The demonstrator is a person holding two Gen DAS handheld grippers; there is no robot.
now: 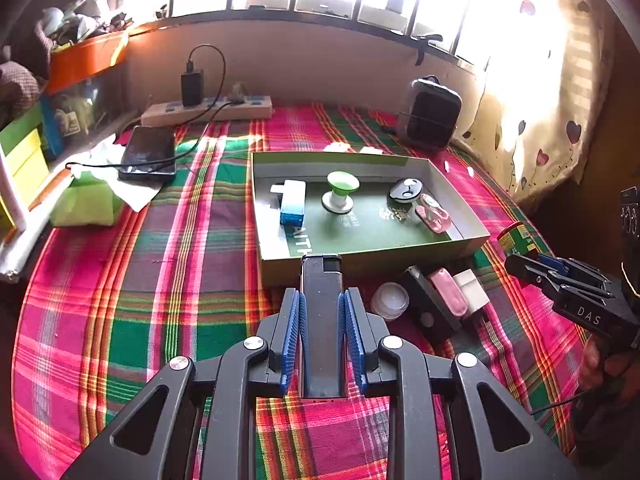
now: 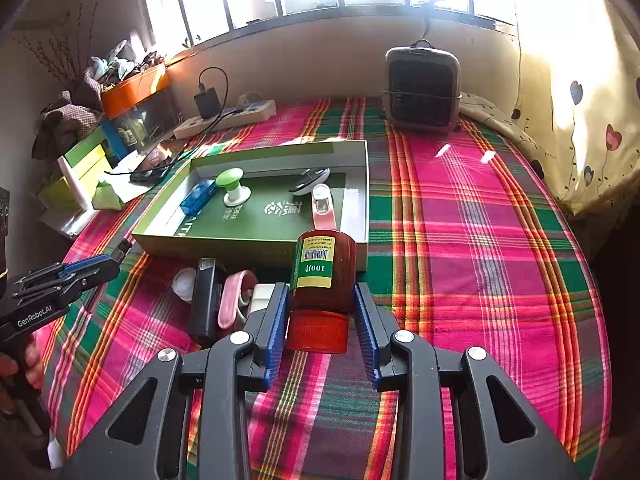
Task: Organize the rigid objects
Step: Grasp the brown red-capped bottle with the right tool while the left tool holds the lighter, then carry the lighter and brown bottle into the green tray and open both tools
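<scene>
Left gripper [image 1: 322,320] clamps a flat black bar [image 1: 321,312], right gripper [image 2: 320,312] clamps a brown bottle [image 2: 323,276], red cap toward the camera; both are held just short of the green box [image 1: 460,236]. Best to clear the near wall, then release low on bare floor. Box holds a blue adapter [image 1: 292,202], green knob [image 1: 340,192], black-and-white disc [image 1: 405,190] and a pink item [image 1: 434,214], possibly a clipper.
</scene>
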